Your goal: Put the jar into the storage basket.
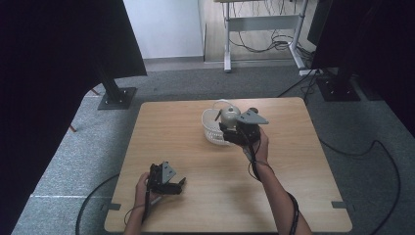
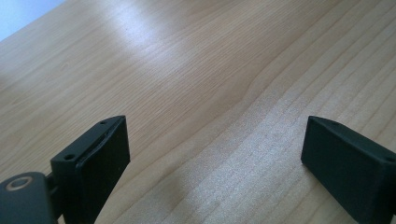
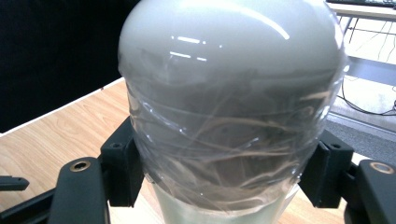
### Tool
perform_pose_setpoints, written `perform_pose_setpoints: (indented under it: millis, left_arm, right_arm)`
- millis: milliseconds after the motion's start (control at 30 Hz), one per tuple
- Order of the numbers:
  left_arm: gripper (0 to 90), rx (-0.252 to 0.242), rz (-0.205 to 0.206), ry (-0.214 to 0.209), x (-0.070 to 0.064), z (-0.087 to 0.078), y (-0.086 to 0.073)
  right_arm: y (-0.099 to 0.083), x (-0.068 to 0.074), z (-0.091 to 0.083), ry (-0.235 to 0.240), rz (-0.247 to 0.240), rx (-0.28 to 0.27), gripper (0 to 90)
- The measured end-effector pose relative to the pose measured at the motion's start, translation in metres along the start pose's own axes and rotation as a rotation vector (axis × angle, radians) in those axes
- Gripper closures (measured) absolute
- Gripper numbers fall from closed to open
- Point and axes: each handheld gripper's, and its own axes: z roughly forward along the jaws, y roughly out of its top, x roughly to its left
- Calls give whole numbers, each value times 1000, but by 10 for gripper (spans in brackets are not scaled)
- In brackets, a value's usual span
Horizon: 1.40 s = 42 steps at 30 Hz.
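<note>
A grey dome-shaped object [image 3: 229, 107], wrapped in clear film around its lower part, sits between the black jaws of my right gripper [image 3: 224, 175], which is shut on it. In the high view the same grey object [image 1: 230, 115] is held over a white basket [image 1: 213, 130] at the far middle of the table, with my right gripper [image 1: 234, 131] at the basket's right side. My left gripper [image 1: 175, 186] rests near the table's front left, its jaws wide apart. In the left gripper view, bare wood shows between the jaws of the left gripper [image 2: 215, 163].
The wooden table [image 1: 293, 161] stands on grey carpet. Black stands and curtains flank it at both back corners, and a desk frame with loose cables stands beyond. Cables trail from both grippers off the front edge.
</note>
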Motion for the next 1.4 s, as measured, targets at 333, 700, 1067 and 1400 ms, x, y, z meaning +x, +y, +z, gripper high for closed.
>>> perform_pose_setpoints:
  millis: [333,700,1067,1400]
  left_arm:
    - [74,2,3,0,1,0,0]
    - [75,2,3,-1,1,0,0]
    - [76,0,6,-1,0,0,0]
    - [76,1,8,-2,1,0,0]
  right_arm:
    - [8,-10,9,-6,31,4,281]
    - [11,-19,18,-23,55,9,280]
    - [12,-26,31,-36,61,9,280]
    - [16,-28,45,-32,62,0,280]
